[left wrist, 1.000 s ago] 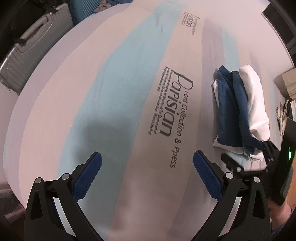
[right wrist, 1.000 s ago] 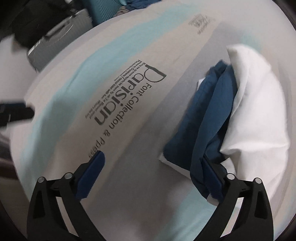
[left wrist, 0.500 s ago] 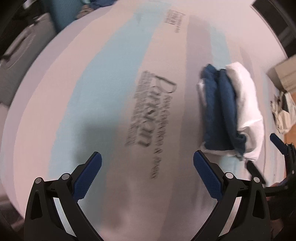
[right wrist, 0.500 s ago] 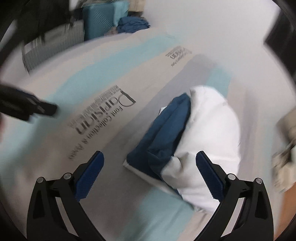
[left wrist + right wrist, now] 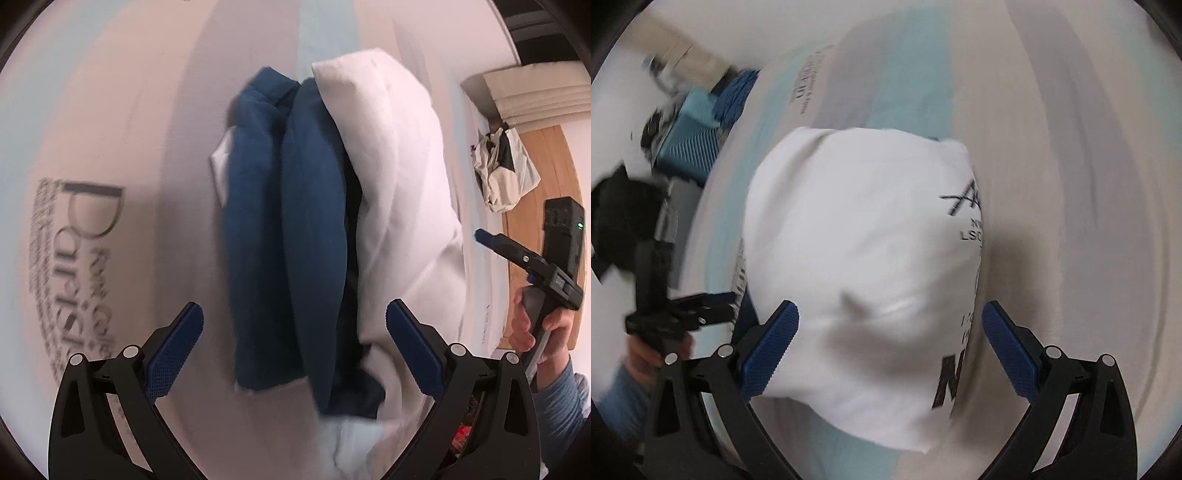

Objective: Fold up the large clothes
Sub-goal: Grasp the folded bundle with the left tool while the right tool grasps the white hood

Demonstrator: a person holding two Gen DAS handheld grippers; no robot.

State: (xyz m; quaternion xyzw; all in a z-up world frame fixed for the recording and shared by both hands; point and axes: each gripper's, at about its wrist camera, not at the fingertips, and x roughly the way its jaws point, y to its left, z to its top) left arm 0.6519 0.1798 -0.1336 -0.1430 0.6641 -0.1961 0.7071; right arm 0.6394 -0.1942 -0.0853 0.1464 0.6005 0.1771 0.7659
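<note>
My left gripper [image 5: 294,343] is released, its 2 blue pads spread wide, and the folded bundle of navy cloth [image 5: 291,236] and white cloth [image 5: 395,192] lies straight ahead between them on the striped sheet [image 5: 140,110]. My right gripper [image 5: 889,341] is likewise spread, holding nothing, with the white shirt [image 5: 857,251] bulging up between its fingers. The frame is smeared, so I cannot tell whether the left pad touches the fabric. Off to my left, my other hand [image 5: 646,350] grips its tool.
</note>
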